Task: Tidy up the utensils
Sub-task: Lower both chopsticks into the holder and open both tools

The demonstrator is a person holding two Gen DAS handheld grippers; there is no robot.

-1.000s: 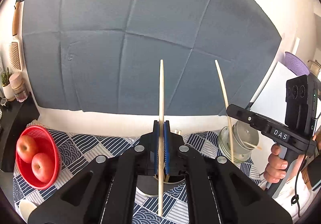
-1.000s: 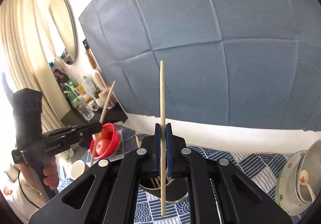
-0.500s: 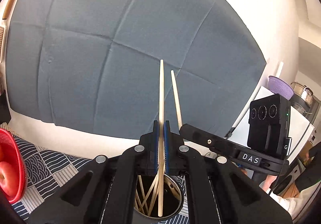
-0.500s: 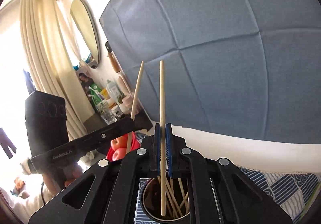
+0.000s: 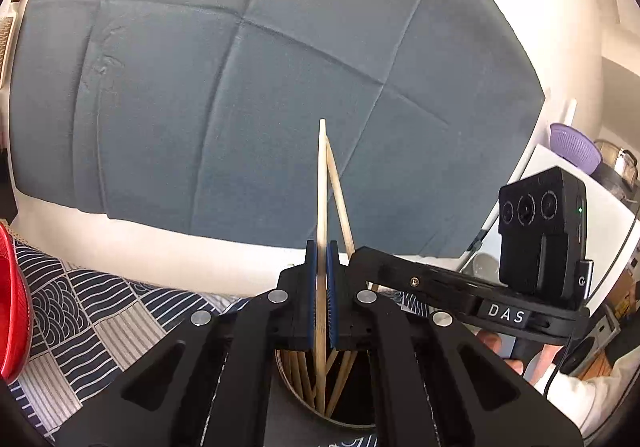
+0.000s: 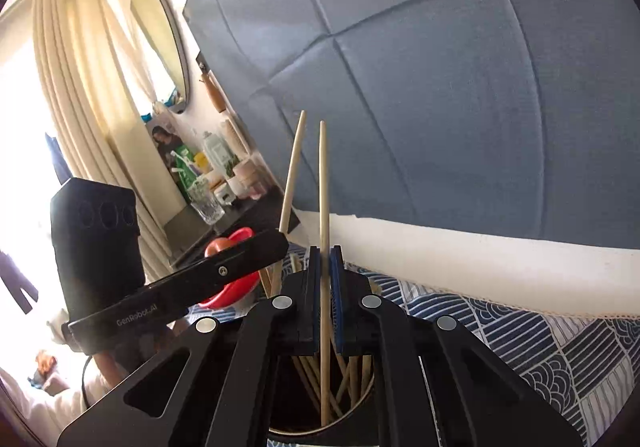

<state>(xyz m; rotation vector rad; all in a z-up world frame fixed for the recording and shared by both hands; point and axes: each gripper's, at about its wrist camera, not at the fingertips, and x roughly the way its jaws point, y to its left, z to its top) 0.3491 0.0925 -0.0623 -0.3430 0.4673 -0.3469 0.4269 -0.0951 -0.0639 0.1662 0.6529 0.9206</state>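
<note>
- Left tongs (image 5: pixel 321 267): clamped on one chopstick (image 5: pixel 321 207), upright, its lower end inside the cup (image 5: pixel 294 397) below.
- Right tongs (image 6: pixel 325 271): likewise clamped on a second chopstick (image 6: pixel 324 207), over the same cup.
- Advice: release only once both ends sit deep among the sticks; keep them vertical.
</note>
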